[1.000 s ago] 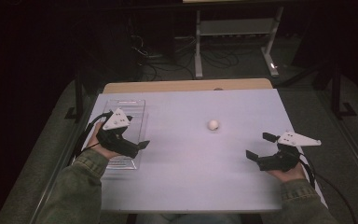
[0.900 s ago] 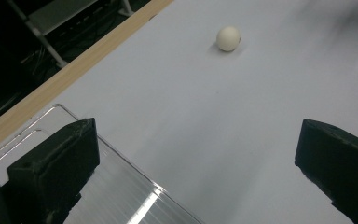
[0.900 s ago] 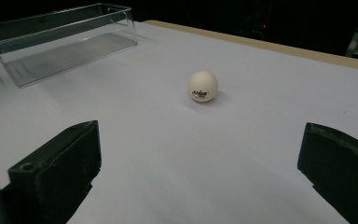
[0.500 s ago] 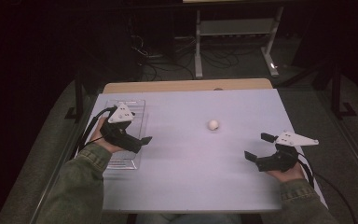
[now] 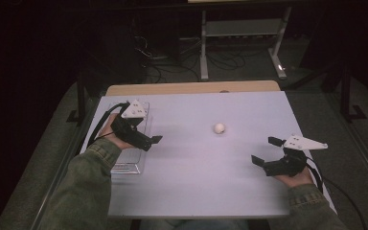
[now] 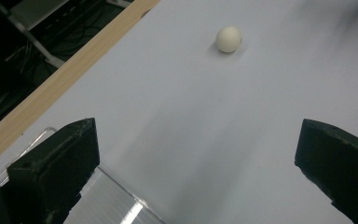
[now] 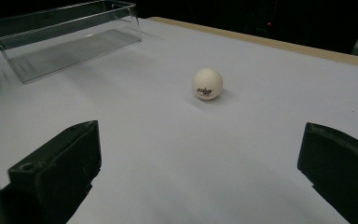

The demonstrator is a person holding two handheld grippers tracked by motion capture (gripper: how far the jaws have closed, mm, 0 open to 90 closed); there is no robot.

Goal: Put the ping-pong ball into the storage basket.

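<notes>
While both grippers hang wide open and hold nothing, the ball (image 5: pixel 219 128) sits alone near the middle of the table (image 5: pixel 196 182), with bare surface on every side of it. The left gripper (image 5: pixel 148 140) hovers over the tray (image 5: pixel 129 167) at the table's left edge, its jaws aimed across at the ball, well apart from it. The right gripper (image 5: pixel 267 151) hovers near the right edge, also well short of the ball. Along the far edge runs a strip of pale wood. The table top is smooth, matt and pale. The ball is round, off-white, with small dark print on its side. The tray is clear, hard plastic, long and shallow, with straight walls.
</notes>
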